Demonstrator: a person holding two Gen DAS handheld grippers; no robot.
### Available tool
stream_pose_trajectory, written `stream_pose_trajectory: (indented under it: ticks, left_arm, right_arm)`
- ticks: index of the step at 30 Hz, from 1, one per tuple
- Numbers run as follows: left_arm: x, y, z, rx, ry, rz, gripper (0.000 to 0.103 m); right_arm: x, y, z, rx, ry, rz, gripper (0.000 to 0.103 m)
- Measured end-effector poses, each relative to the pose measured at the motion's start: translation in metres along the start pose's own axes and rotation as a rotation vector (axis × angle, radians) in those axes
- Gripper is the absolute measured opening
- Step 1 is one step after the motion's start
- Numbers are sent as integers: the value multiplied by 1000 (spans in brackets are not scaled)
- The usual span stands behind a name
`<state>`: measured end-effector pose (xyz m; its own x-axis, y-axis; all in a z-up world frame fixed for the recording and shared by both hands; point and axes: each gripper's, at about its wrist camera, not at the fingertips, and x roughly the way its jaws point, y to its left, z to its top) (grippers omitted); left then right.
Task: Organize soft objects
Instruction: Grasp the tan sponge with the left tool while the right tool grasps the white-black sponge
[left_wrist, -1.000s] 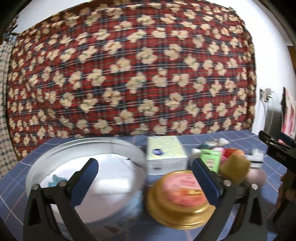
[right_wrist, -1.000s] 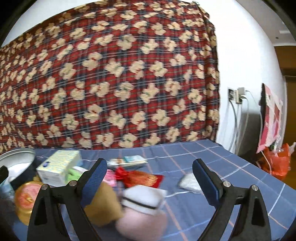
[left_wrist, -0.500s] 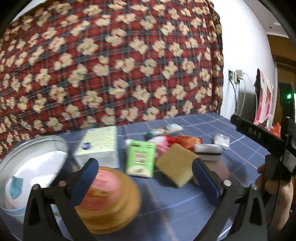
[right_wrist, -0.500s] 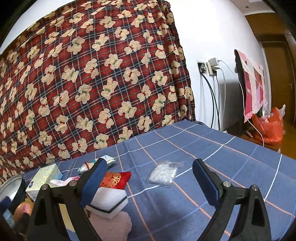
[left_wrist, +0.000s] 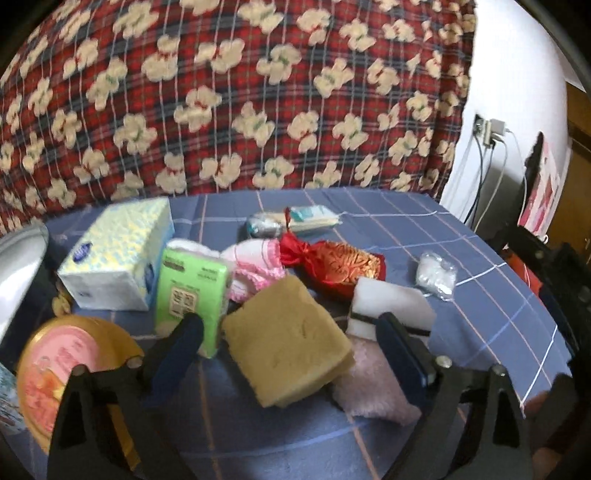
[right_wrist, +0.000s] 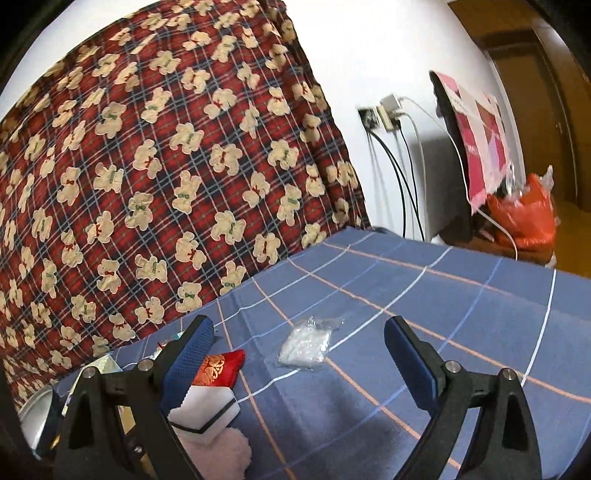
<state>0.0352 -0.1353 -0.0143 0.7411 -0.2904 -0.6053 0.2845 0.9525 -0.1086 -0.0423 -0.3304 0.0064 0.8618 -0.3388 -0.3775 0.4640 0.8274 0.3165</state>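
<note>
- Metal basin (left_wrist: 20, 258): showing only as a curved silver rim at the far left edge of the left wrist view.
- Round gold tin (left_wrist: 70, 373): lying with its pink lid facing up at the near left, partly behind the left gripper's frame.
- Tissue box (left_wrist: 118, 254): sitting on the blue checked cloth (left_wrist: 480, 314), behind the tin.
- Green packet (left_wrist: 190, 284): standing upright, just beside the tissue box, its lower edge hidden by the left finger.
- Pink and white knit piece (left_wrist: 255, 269): lying behind the green packet and the sponge.
- Left gripper (left_wrist: 291, 343): its jaws standing apart, having just been closing a little; the yellow sponge (left_wrist: 288, 343) is lying between the fingers, the pads not pressing on it.
- Small wrapped packets (left_wrist: 295, 223): lying far back near the bear-print blanket (left_wrist: 236, 96).
- Red and gold pouch (left_wrist: 340, 266): lying behind the sponge, touching the white sponge block.
- White sponge block (left_wrist: 391, 306): resting on a pink fluffy pad (left_wrist: 369, 395), right of the yellow sponge.
- Clear plastic bag (left_wrist: 436, 275): lying apart from the pile, to its right.
- Right gripper (right_wrist: 299, 358): its jaws standing wide apart with nothing clamped, hovering over the cloth; the clear bag is showing between its fingers, farther off.
- Orange plastic bag (right_wrist: 524, 218): sitting beyond the table at the far right.
</note>
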Motion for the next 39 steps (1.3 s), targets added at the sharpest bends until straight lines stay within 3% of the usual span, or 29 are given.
stream_pose_trajectory:
  ticks: [7, 8, 12, 17, 26, 30, 35, 37, 39]
  left_arm:
    - [27, 9, -4, -83, 131, -21, 74]
    - [27, 8, -4, -82, 132, -24, 66]
    - [27, 6, -5, -74, 137, -84, 62]
    - [6, 8, -4, -61, 47, -105, 61]
    - [-44, 34, 0, -53, -156, -29, 61]
    - [-52, 48, 0, -67, -192, 5, 61]
    - [-54, 57, -4, -77, -182, -3, 61]
    - [-56, 58, -5, -75, -180, -5, 61]
    - [-56, 60, -4, -77, -181, -6, 61]
  right_arm:
    - [2, 4, -2, 6, 34, 51, 95]
    - [3, 5, -3, 6, 42, 66, 95]
    - [8, 9, -6, 4, 85, 110, 95]
    - [12, 16, -11, -14, 125, 166, 95]
    - [36, 46, -26, -98, 286, 285, 95]
    - [50, 64, -35, -160, 374, 294, 95]
    - [69, 86, -49, -276, 480, 209, 95]
    - [71, 83, -49, -268, 491, 207, 72]
    - [72, 76, -49, -238, 493, 211, 69]
